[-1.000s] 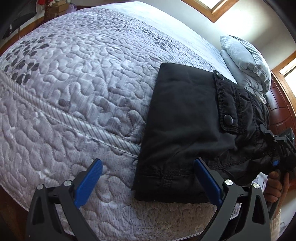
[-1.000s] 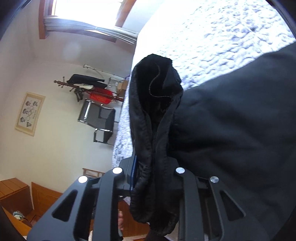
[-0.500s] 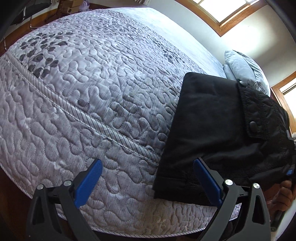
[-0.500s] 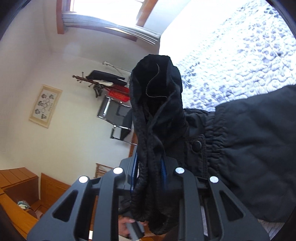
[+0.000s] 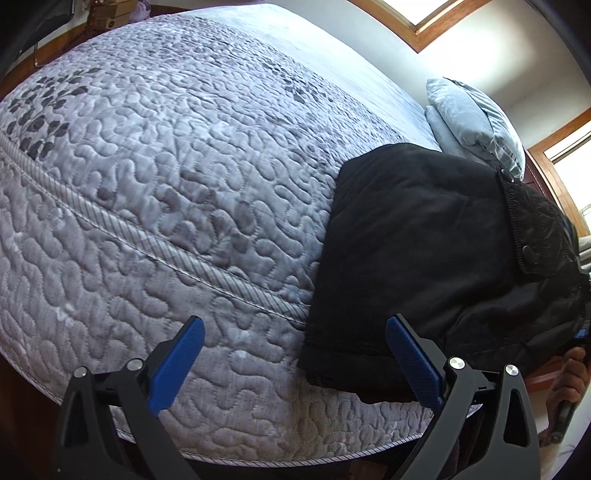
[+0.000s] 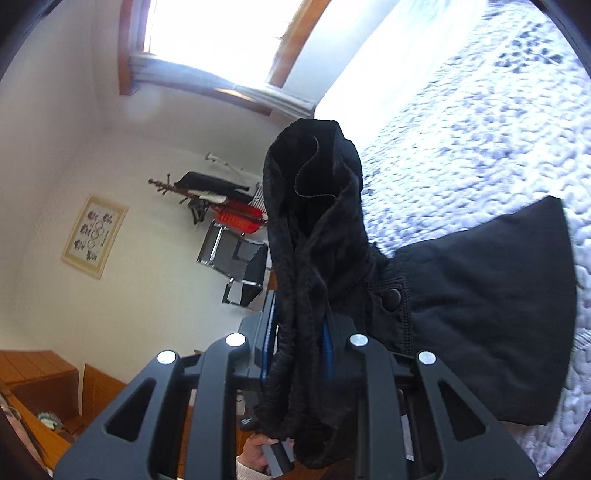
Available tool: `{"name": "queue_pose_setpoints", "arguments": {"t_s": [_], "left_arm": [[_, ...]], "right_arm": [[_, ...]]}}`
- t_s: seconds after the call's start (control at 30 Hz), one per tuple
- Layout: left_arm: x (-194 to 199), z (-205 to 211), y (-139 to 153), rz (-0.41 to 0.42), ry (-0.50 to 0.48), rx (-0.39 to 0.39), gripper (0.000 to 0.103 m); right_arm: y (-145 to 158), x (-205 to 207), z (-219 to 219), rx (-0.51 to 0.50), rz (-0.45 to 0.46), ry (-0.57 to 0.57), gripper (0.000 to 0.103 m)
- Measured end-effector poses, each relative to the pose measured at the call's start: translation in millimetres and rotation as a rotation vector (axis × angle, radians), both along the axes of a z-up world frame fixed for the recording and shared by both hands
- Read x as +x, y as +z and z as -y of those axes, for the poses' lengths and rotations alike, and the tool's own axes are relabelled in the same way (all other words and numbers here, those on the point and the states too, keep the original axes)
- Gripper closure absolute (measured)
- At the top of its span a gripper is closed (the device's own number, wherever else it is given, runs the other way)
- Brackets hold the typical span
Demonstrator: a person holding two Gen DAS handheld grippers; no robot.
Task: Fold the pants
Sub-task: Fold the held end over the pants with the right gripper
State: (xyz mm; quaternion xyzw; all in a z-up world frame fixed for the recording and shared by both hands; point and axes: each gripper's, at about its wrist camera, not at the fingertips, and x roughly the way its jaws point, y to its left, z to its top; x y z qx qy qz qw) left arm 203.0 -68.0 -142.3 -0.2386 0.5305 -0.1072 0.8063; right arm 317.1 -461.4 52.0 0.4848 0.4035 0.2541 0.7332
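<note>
The pants (image 5: 424,258) lie on the bed (image 5: 166,184), at its near right edge, already doubled into a black slab with a snap pocket flap (image 5: 528,236) on top. One bunched end, probably the waistband, is raised off the quilt in the right gripper (image 6: 299,332), whose blue pads are closed tight on the cloth. Holding that end high most likely serves to carry it over the flat part for a further fold, with the rest of the pants staying down as an anchor.

The left gripper (image 5: 295,354) hangs over the near edge of the bed with its jaws wide apart and nothing between them. Its right finger (image 5: 413,362) overlaps the pants' near hem in the picture, but whether it touches the cloth I cannot tell. It seems placed to pin or catch that hem when the fold comes over.

The left wrist view shows the lay of the whole garment on the bed, the pillows (image 5: 476,122) at the far right, and a hand (image 5: 569,376) on the other tool's handle at the right rim; the clamp on the cloth itself is barely visible there. The right wrist view shows that clamp up close, the lifted wad standing tall before the lens, with the snap (image 6: 392,298) just beside it, and past it the room: a window (image 6: 221,33), a framed picture (image 6: 94,236) and a chair (image 6: 236,273).
</note>
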Motion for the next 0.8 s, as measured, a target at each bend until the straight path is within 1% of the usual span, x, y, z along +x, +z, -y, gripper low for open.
{"name": "queue_pose_setpoints", "arguments": {"t_s": [0.13,0.33,0.57,0.7,0.8], "left_arm": [[-2.7,8.1,2.4,0.004,-0.023,0.008,0.004],[0.4,21.1,10.1,0.027,-0.052,0.031,0.004],[5.0,38.5,19.9,0.047,-0.086,0.038,0.004],[5.8,48.3,21.8,0.049,-0.108,0.044,0.004],[5.9,53.1,21.6,0.047,-0.121,0.05,0.004]], "right_arm": [[-23.8,-12.4,23.0,0.013,-0.028,-0.033,0.083],[-52.8,-23.0,44.6,0.014,-0.068,-0.062,0.083],[-85.1,-28.9,52.8,0.039,-0.124,-0.094,0.083],[-105.4,-29.8,49.2,0.044,-0.164,-0.103,0.083],[-114.8,-27.6,41.9,0.057,-0.181,-0.096,0.084]]}}
